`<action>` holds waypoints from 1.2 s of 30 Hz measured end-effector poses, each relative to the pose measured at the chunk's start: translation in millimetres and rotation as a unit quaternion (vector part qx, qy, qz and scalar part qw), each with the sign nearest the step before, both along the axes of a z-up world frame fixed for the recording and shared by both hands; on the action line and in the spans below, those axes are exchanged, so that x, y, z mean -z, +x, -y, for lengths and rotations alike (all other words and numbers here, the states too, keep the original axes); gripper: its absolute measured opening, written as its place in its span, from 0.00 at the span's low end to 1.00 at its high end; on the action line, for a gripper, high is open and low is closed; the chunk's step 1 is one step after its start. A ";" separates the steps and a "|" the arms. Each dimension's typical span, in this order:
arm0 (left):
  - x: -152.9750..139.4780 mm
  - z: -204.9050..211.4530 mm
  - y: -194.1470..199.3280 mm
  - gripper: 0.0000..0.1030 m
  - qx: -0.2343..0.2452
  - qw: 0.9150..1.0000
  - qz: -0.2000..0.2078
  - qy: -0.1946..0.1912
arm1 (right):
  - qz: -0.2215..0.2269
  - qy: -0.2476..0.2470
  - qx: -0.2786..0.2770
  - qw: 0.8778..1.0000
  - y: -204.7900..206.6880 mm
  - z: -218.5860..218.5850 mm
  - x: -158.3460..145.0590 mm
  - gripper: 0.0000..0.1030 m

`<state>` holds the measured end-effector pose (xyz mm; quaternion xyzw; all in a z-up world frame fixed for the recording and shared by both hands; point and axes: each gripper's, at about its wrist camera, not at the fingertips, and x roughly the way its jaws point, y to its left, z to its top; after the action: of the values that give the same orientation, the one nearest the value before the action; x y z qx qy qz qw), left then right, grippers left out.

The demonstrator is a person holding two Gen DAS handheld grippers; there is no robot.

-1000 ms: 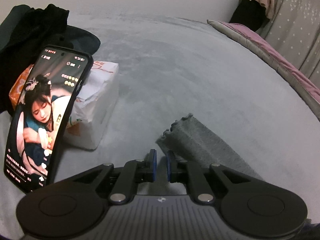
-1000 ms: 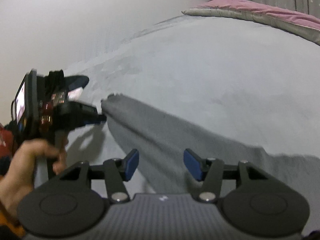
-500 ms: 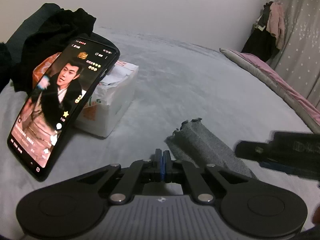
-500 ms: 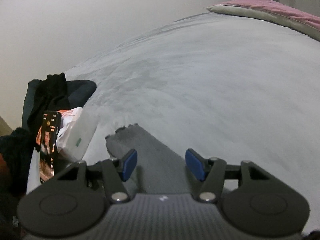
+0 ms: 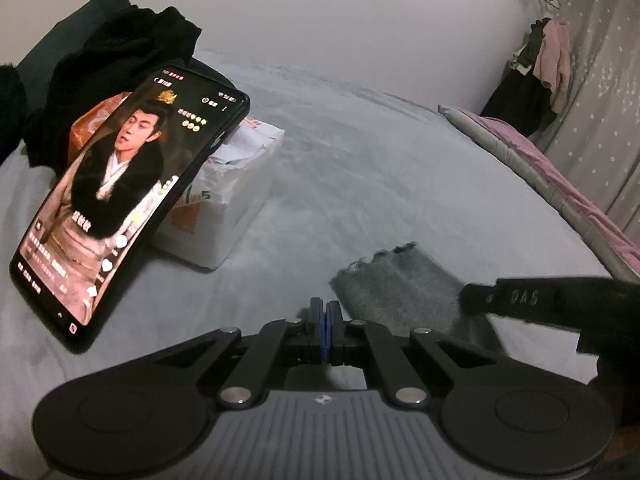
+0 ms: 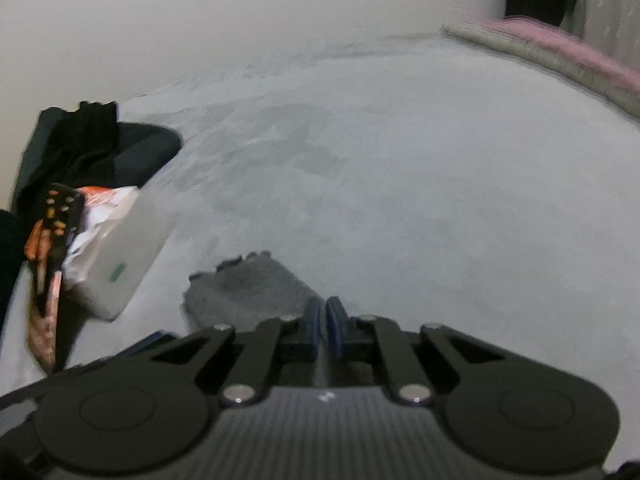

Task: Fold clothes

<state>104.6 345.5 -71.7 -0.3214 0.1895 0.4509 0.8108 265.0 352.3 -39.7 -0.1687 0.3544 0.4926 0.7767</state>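
- Folding seems to be at its gripping step: we see 2 grippers, both closed, at a grey garment (image 5: 400, 292) lying on the pale bed (image 5: 400, 184).
- We see the left gripper (image 5: 325, 320) pinched shut beside its near edge; whether it holds cloth is unclear.
- The right gripper (image 6: 325, 312) has just snapped shut at the cloth's edge.
- Next, we judge, comes lifting both corners together.
- The garment looks soft, narrow, with a scalloped hem.

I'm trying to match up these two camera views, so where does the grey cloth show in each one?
Left wrist view: grey cloth lies lower right of centre, just right of the shut blue pads.
Right wrist view: grey cloth lies lower centre, left of the pads, frilled edge pointing away.
Shared landmark: the white packet, left of the cloth in both, with the phone leaning on it.
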 end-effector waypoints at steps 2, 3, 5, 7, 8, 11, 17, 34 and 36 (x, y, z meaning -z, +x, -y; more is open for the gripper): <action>-0.5 0.1 0.8 0.05 0.004 1.000 0.003 -0.001 | 0.015 0.001 0.018 1.000 3.1 -0.1 -0.4 0.07; -0.6 -0.6 0.8 0.08 0.006 1.000 0.006 -0.004 | 0.019 0.000 0.025 1.000 4.9 -0.2 0.2 0.07; -0.7 -2.1 0.7 0.13 0.009 1.000 0.014 -0.008 | 0.020 -0.009 0.025 0.999 6.1 -1.9 4.2 0.07; -1.0 -4.9 1.5 0.18 0.012 1.000 0.021 -0.014 | 0.020 -0.011 0.023 0.999 6.9 -2.2 6.9 0.07; -1.4 -6.8 2.2 0.19 0.013 0.999 0.026 -0.017 | 0.017 -0.008 0.024 1.000 8.2 -1.3 7.3 0.07; -2.1 -14.5 3.3 0.20 0.013 0.999 0.042 -0.032 | 0.005 0.000 0.025 1.000 12.7 2.0 7.5 0.07; -2.0 -17.8 14.0 0.20 0.024 0.999 0.042 -0.023 | -0.003 0.011 0.024 1.000 15.3 6.4 9.2 0.08; -5.5 -29.6 7.1 0.00 -0.026 0.999 0.016 -0.012 | 0.028 0.014 0.025 0.999 4.9 -5.4 11.8 0.07; -6.1 -28.5 7.3 0.01 -0.025 0.999 0.019 -0.013 | 0.027 0.012 0.029 0.999 5.1 -8.2 14.7 0.07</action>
<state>111.9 374.1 -65.6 -0.3450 0.1717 0.4622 0.7986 270.1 360.4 -54.4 -0.1618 0.3321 0.4698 0.8018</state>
